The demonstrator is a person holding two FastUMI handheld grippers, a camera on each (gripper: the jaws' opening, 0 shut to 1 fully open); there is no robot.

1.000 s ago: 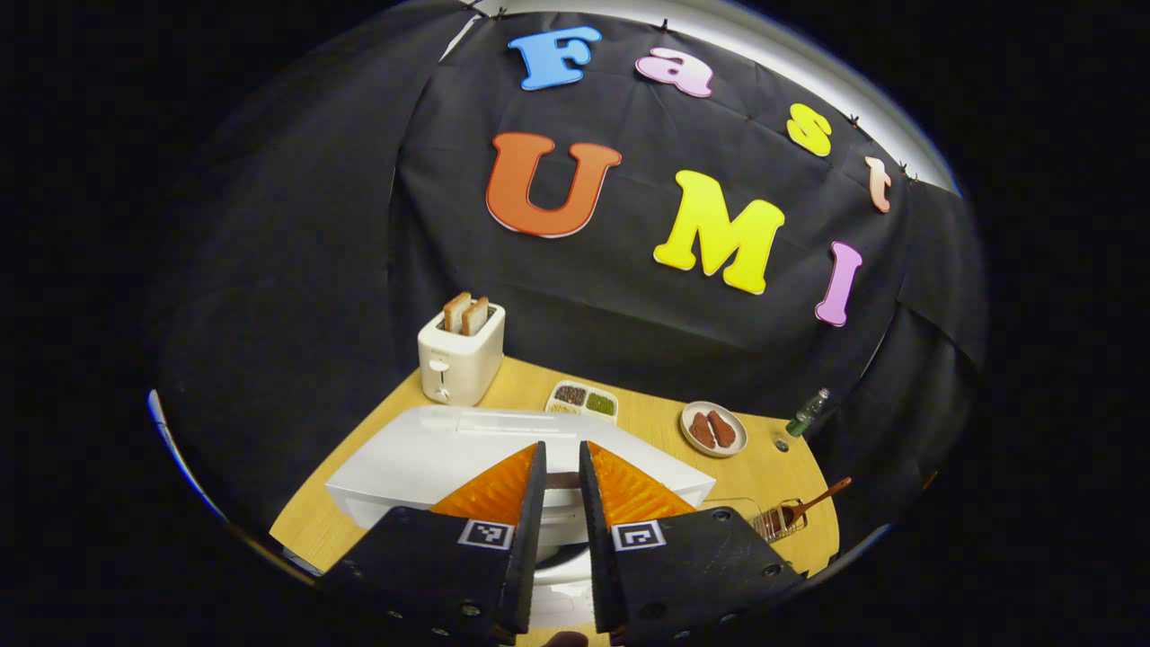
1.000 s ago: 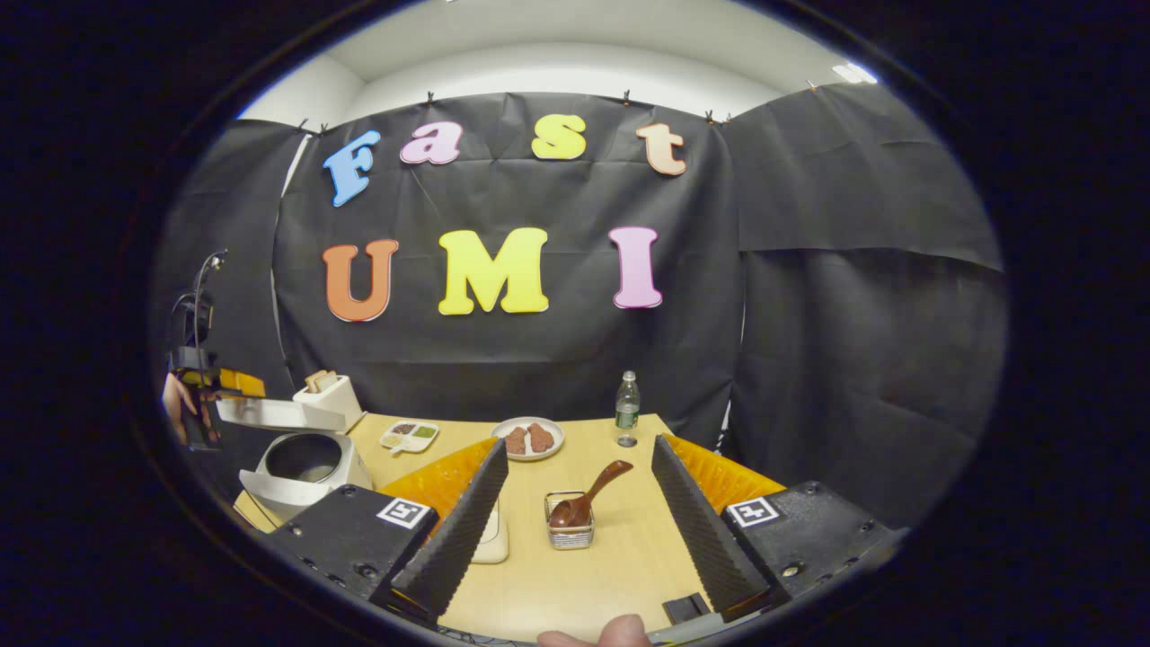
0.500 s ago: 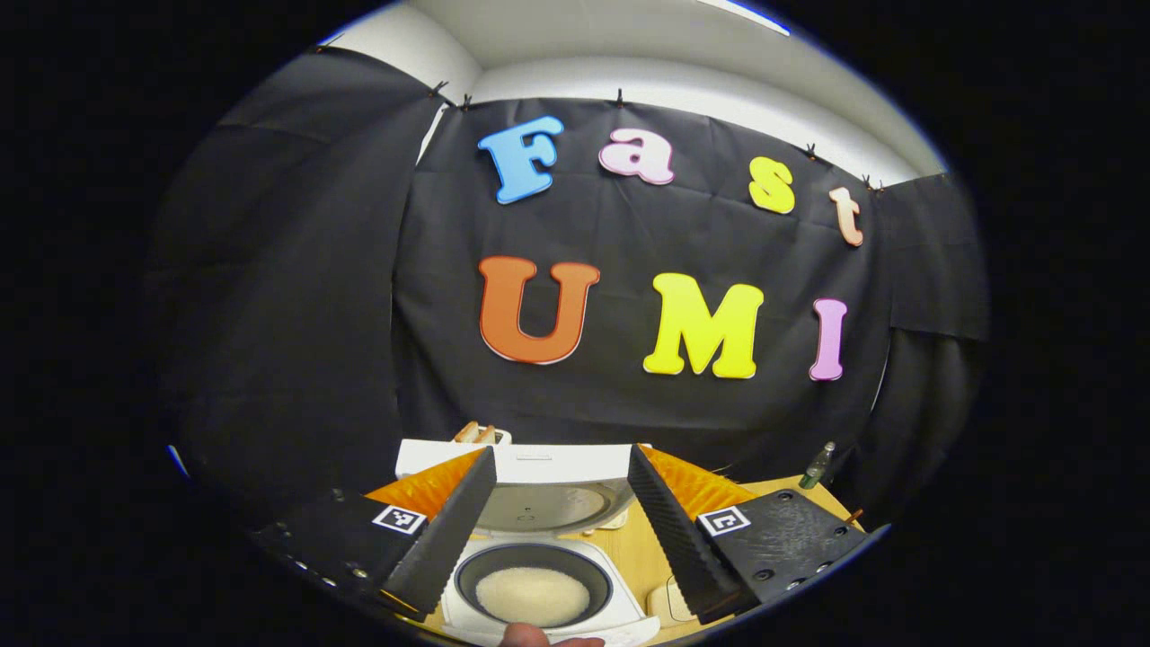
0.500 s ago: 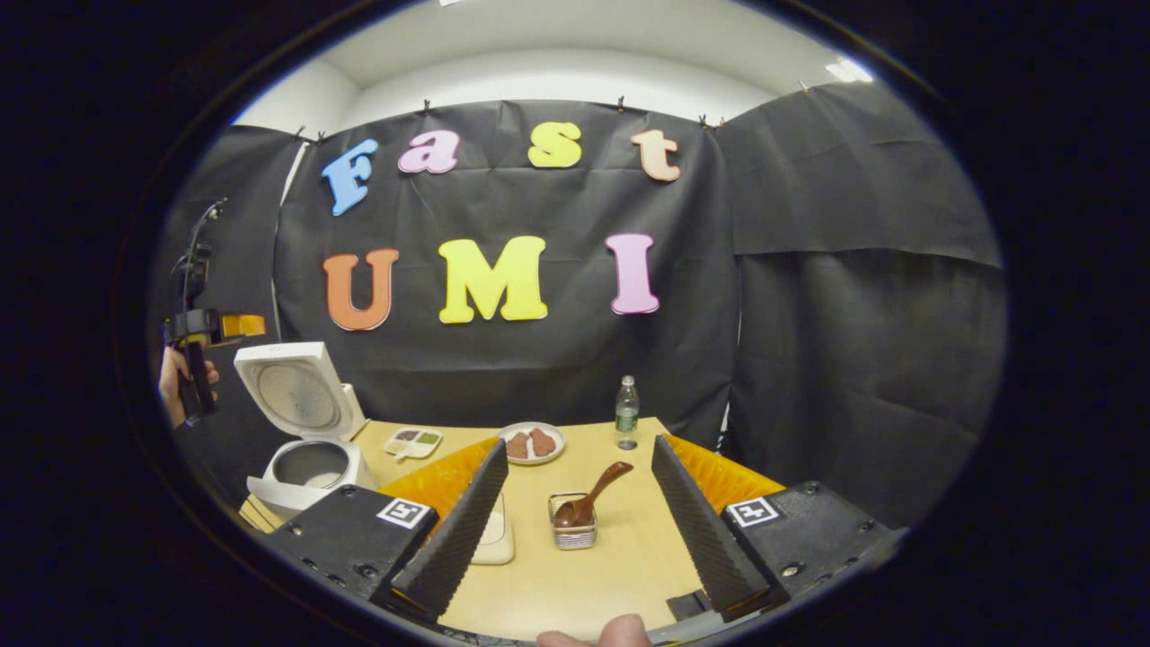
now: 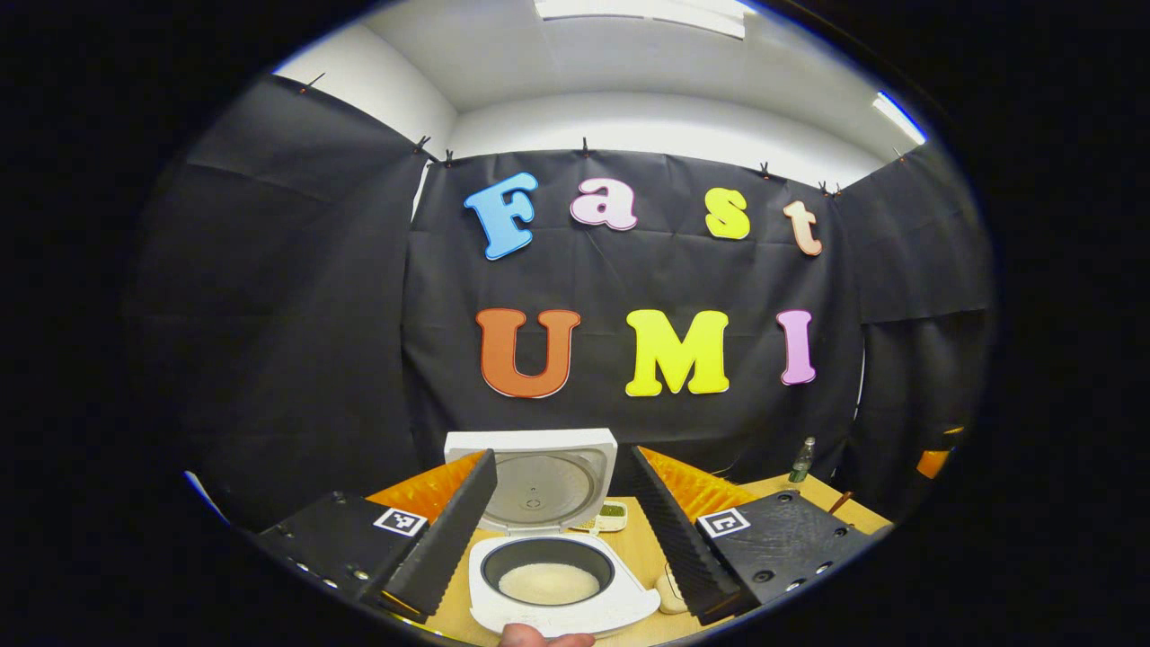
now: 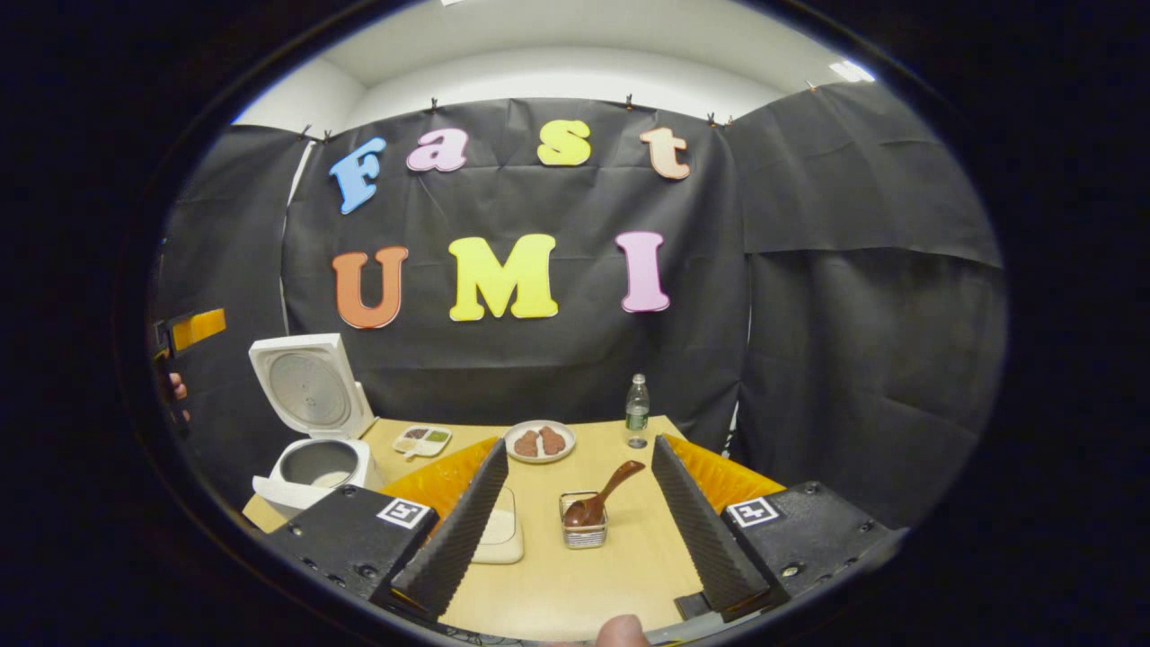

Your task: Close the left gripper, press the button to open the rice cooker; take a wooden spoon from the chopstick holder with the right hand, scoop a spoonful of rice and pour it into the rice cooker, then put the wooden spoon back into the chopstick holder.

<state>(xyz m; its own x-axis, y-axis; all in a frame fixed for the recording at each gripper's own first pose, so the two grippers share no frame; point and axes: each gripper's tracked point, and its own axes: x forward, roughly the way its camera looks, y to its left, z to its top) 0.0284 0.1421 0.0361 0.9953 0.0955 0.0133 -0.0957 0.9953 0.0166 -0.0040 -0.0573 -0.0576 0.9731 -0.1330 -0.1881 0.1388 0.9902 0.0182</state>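
Observation:
The white rice cooker stands open, its lid upright, and white rice lies in the dark pot. My left gripper is open, hanging above and in front of the cooker with nothing between its fingers. In the right gripper view the cooker sits at the table's left end. My right gripper is open above the table; ahead of it a brown wooden spoon leans in the small wire chopstick holder. A pale flat rice dish lies partly behind one finger.
On the wooden table at the back stand a plate of brown food, a water bottle and a small divided tray. The other gripper and a hand show at the far left.
My left gripper went from almost shut at the cooker to open, and drew back and up. The lid swung from half raised to fully upright. The right gripper barely moved.

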